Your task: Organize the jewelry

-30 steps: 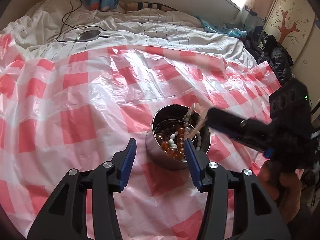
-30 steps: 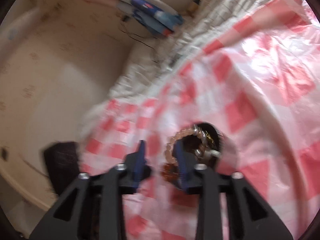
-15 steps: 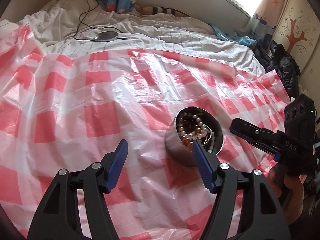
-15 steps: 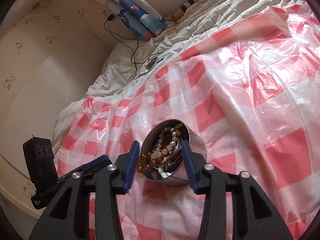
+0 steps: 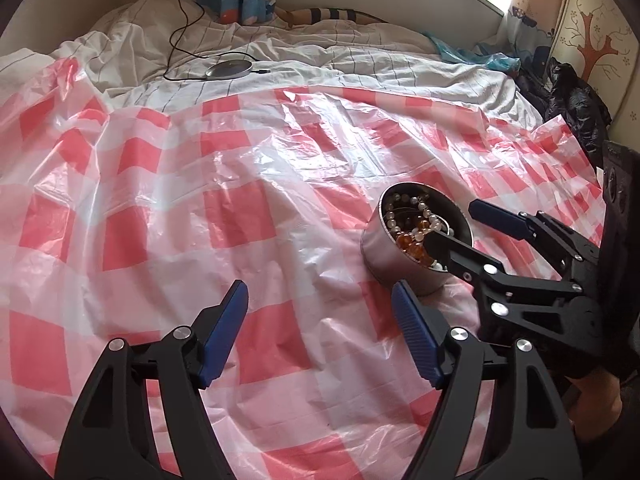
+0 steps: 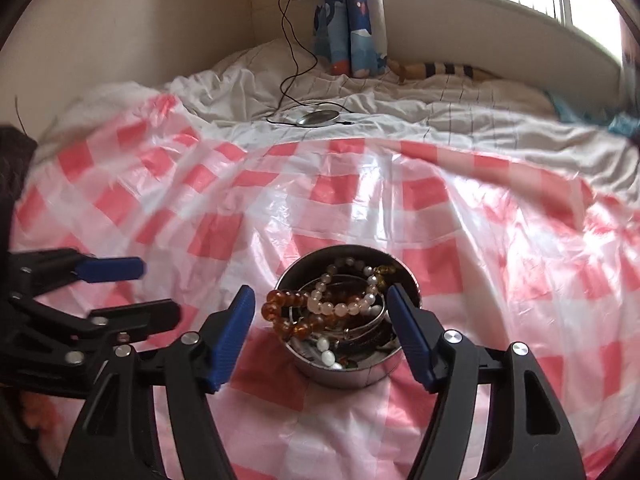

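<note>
Nearest in, the right gripper (image 6: 320, 320) sits wide, its jaws having just been opening; the metal tin (image 6: 348, 372) shows between its fingers, but nothing's pinched. The left gripper (image 5: 320, 320) has also just opened wide, over bare checked plastic sheet (image 5: 240, 208) on the bed. The amber bead bracelet (image 6: 288, 312) droops over the tin's near rim, the pale bead strand (image 6: 340, 304) piled on top. I'd nudge that amber loop fully inside without tipping the tin. Further back, a round charger pad (image 6: 318, 118) lies on the white bedding.

left gripper (image 6: 120, 292) blurred (its handle cut off at frame edge).
</note>
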A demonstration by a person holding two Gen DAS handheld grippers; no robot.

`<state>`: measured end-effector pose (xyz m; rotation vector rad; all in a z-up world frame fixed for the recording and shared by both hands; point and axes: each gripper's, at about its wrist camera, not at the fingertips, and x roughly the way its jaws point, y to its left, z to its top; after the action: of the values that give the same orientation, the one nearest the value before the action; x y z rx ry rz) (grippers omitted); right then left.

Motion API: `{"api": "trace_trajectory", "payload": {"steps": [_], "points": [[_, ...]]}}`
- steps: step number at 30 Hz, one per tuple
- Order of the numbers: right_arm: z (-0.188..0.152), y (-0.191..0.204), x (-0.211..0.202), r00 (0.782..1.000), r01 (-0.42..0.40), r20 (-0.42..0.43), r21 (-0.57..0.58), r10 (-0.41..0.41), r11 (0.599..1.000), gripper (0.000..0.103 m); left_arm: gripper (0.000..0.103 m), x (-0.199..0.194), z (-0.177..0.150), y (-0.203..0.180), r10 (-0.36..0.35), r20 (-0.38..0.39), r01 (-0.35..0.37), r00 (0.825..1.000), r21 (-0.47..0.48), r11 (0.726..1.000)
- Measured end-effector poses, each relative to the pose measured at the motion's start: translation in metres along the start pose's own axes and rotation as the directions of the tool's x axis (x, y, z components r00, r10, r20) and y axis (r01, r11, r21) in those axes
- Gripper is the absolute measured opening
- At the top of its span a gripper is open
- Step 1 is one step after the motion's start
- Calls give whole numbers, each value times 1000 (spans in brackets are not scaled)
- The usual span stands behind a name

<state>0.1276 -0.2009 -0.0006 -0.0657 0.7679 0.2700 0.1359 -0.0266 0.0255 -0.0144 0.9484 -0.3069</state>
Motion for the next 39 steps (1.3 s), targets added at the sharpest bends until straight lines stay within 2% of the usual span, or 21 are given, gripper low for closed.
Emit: {"api": "trace_trajectory", "payload": {"steps": [3, 5, 6, 7, 9, 12, 15, 18, 23, 26, 30, 34, 37, 39], "points": [[-3, -5, 10, 998, 57, -36, 6, -56, 998, 66, 71, -3, -2, 7, 0, 3, 0, 1000, -12, 1000], [-6, -13, 17, 988, 132, -75, -9, -132, 991, 66, 71, -4, -1, 9, 1, 4, -1, 1000, -15, 1000], [-7, -16, 17, 986, 145, -80, -7, -145, 989, 66, 71, -4, -1, 10, 0, 5, 0, 1000, -16, 1000], [-7, -21, 17, 986, 143, -86, 10, -141, 990, 66, 71, -5, -1, 10, -2, 6, 2, 1000, -15, 1000], [-4, -27, 6, 996, 81, -44, 66, -79, 994, 66, 71, -6, -1, 9, -3, 9, 3, 1000, -11, 1000], [2, -21, -8, 1000, 21, 9, 64, -21, 998, 69, 72, -7, -2, 8, -5, 9, 5, 1000, -7, 1000], [1, -37, -11, 999, -47, 11, 176, 46, 983, 69, 72, -7, -1, 4, -18, 15, 18, 1000, -3, 1000], [-5, -47, -13, 1000, -3, -26, 208, 8, 978, 71, 72, -9, -1, -4, -24, 23, 24, 999, 10, 1000], [-28, -51, -29, 993, 50, -111, 223, -26, 974, 80, 78, -17, -7, -26, -26, 44, 25, 999, 25, 999], [-49, -47, -52, 991, 80, -117, 206, -57, 975, 89, 84, -26, -18, -40, 16, 69, -20, 998, 65, 998], [-75, -44, -83, 991, 103, -109, 202, -82, 974, 90, 90, -45, -42, -51, 99, 116, -109, 988, 81, 991], [-98, -45, -108, 991, 117, -85, 241, -99, 963, 93, 94, -58, -56, -55, 137, 151, -150, 979, 78, 986], [-104, -47, -118, 993, 110, -62, 281, -97, 953, 93, 95, -63, -68, -56, 178, 173, -192, 969, 68, 979], [-103, -45, -121, 994, 107, -37, 292, -101, 951, 93, 95, -62, -70, -55, 183, 164, -194, 969, 57, 979]]}}
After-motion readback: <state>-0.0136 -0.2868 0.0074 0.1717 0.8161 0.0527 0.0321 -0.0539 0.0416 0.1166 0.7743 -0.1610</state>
